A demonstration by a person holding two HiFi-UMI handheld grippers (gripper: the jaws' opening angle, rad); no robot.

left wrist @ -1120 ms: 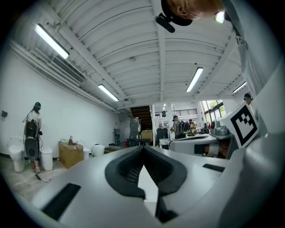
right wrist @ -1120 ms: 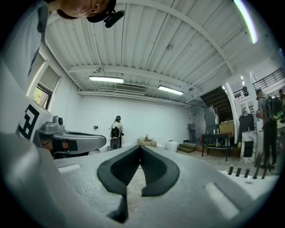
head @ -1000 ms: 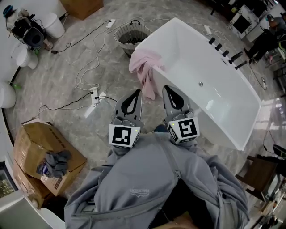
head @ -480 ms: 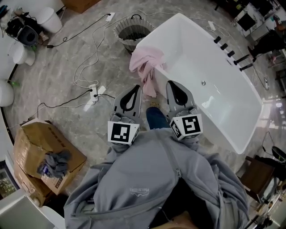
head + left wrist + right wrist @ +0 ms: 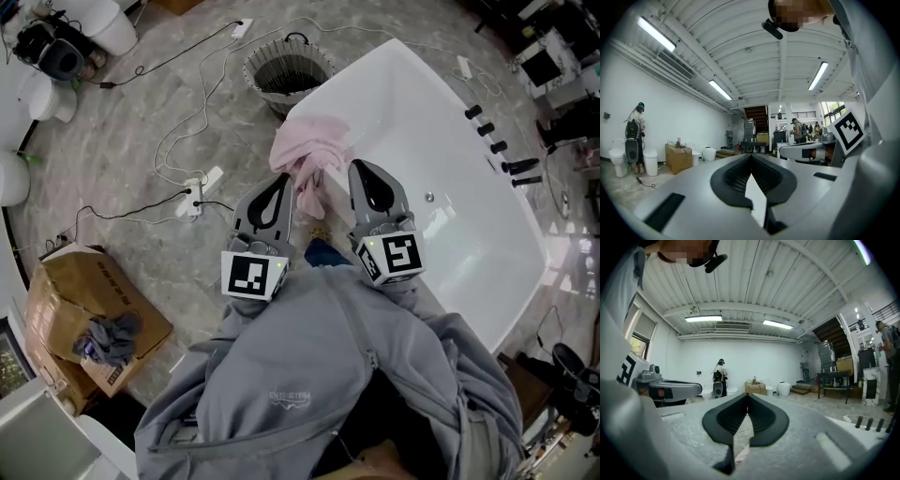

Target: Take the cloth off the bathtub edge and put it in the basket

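A pink cloth (image 5: 306,156) hangs crumpled over the near corner of the white bathtub's rim (image 5: 339,77). A round woven basket (image 5: 288,74) stands on the floor just beyond that corner. In the head view my left gripper (image 5: 284,180) points at the cloth's left side and my right gripper (image 5: 361,167) at its right side, over the tub edge. Both are shut with nothing in them. The left gripper view shows its jaws (image 5: 751,157) pressed together. In the right gripper view the jaws (image 5: 746,397) also meet, with a bit of pink showing below them.
A power strip (image 5: 199,191) and loose cables lie on the marble floor to the left. A cardboard box (image 5: 56,309) with grey rags stands at lower left. Black taps (image 5: 497,147) line the tub's far rim. A person (image 5: 717,377) stands far off by white fixtures.
I have stepped closer to the tub. Both grippers have advanced from short of the cloth to either side of it. Their jaws have stayed shut.
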